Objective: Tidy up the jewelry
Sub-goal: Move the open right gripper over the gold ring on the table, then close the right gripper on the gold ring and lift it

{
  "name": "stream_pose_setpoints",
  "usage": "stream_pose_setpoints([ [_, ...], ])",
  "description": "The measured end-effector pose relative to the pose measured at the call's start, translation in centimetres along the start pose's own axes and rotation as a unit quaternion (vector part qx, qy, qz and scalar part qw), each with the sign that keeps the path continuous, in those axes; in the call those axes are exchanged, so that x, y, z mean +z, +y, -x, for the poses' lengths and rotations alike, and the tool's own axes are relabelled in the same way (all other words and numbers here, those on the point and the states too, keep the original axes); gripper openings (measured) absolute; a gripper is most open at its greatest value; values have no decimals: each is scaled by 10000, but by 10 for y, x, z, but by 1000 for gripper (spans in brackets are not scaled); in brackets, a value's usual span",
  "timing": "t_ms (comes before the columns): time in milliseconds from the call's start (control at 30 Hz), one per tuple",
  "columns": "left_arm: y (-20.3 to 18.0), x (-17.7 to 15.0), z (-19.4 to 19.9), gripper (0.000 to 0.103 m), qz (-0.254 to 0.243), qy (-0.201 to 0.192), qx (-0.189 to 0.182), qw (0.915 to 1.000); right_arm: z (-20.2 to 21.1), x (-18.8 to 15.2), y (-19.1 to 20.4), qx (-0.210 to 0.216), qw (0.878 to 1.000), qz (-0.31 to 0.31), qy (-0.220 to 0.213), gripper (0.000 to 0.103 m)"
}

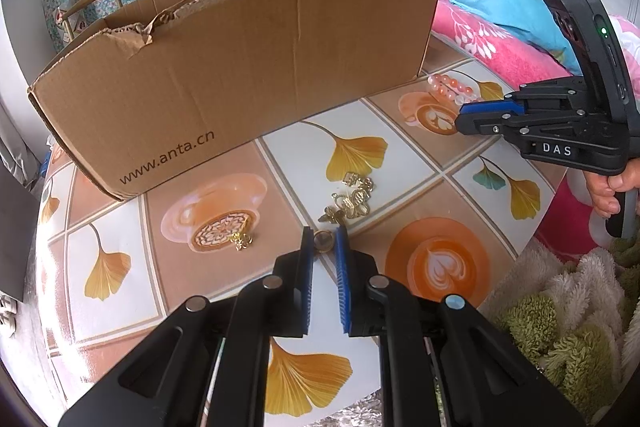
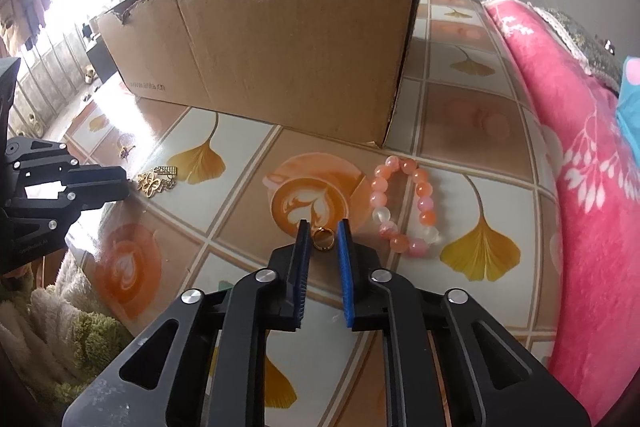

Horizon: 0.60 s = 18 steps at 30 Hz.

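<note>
Gold is what each tool holds: the left tool (image 1: 324, 241) is clamped on a gold ring (image 1: 322, 240) at its pad tips, and the right tool (image 2: 323, 239) is clamped on a second ring (image 2: 323, 239) in the same way. Both rings sit only at the very end of the blue pads, so the likely trouble is that a ring slips or flips out when the tool lifts toward the cardboard box (image 1: 224, 67), because so little of the pad touches the smooth metal. A dropped ring could roll off the bench (image 1: 400, 155) into the fluffy cloth (image 1: 568, 319) beside the left tool and be hard to find. The tall torn wall of the box, straight ahead of both tools, could also catch a tool that rises too little. By count: two rings, one bead bracelet (image 2: 404, 207) just right of the right tool, one heap of gold charms (image 1: 352, 201) just ahead of the left tool, one small gold piece (image 1: 243, 239) to its left, one box.
</note>
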<state>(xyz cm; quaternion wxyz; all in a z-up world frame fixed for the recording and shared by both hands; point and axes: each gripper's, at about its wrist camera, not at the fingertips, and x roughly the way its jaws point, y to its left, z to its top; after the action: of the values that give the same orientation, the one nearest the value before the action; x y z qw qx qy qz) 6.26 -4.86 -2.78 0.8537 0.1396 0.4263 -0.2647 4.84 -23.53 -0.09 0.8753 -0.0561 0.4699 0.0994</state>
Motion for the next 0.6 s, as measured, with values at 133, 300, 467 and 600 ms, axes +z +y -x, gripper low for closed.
stream_pose_setpoints([
  [133, -1, 1, 0, 11, -12, -6, 7, 10000, 1, 0, 0, 48, 10000, -51, -15, 9],
  [300, 0, 0, 0, 11, -17, -11, 0, 10000, 1, 2, -3, 87, 9999, -94, -41, 0],
  [467, -1, 1, 0, 11, -15, -8, 1, 10000, 3, 2, -2, 144, 9999, -81, -12, 2],
  [600, -1, 1, -1, 11, -23, -11, 3, 10000, 11, 4, -4, 242, 9995, -152, -108, 25],
])
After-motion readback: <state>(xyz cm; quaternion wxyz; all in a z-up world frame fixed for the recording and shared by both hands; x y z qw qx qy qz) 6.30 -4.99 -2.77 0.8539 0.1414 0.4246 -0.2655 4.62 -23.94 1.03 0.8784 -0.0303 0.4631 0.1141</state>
